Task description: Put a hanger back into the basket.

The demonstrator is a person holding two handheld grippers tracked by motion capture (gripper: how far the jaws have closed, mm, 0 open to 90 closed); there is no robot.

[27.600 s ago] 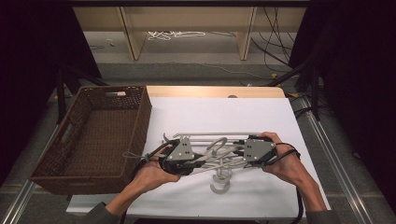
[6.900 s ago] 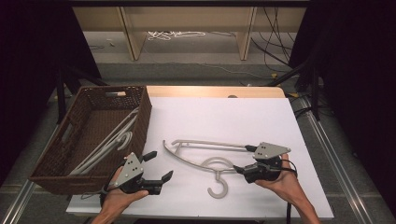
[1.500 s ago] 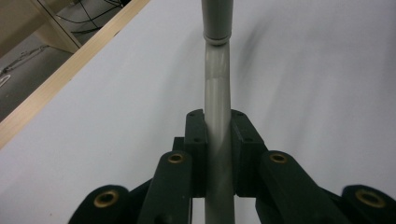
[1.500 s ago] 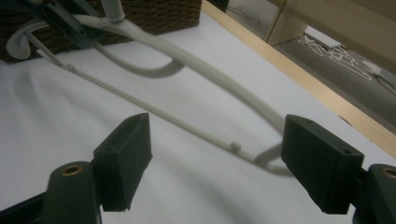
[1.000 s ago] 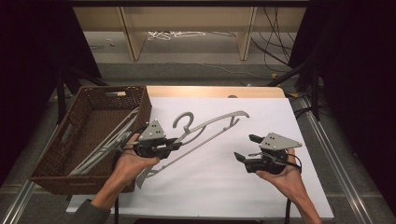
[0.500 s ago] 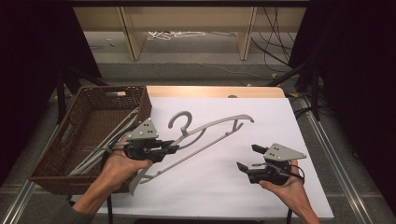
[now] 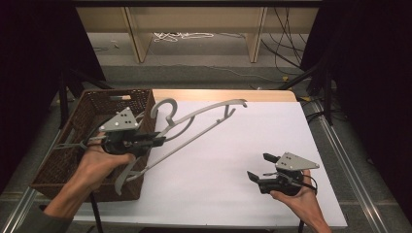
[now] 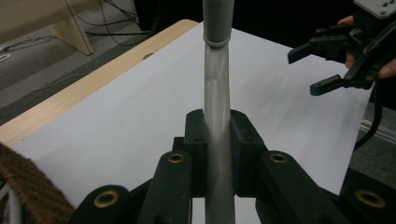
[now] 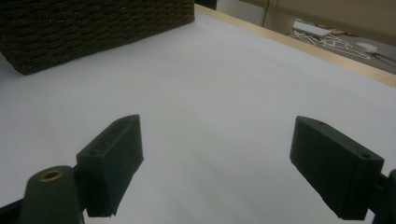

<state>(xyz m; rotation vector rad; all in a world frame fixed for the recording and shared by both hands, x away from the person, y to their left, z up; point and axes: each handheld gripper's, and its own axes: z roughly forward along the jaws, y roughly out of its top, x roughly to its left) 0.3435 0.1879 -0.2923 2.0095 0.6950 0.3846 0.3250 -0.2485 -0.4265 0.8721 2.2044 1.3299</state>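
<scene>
A grey plastic hanger (image 7: 194,124) hangs tilted in the air above the table's left side, its hook (image 7: 165,108) near the basket's far right corner. My left gripper (image 7: 158,141) is shut on one of its arms; in the left gripper view the grey bar (image 8: 217,107) runs up between the two black pads (image 8: 195,140). My right gripper (image 7: 261,167) is low over the white table sheet (image 7: 233,160) at the front right, open, with nothing between its jaws (image 9: 215,168). It is also seen far off in the left gripper view, the right gripper (image 8: 317,67).
A brown wicker basket (image 7: 73,145) stands at the table's left edge, with another grey hanger (image 7: 73,144) lying inside. A wooden strip (image 7: 228,94) runs along the table's far edge. Shelves and cables lie on the floor beyond.
The left gripper has risen and moved left toward the basket, carrying the hanger off the table. The right gripper has sunk slightly and stayed open.
</scene>
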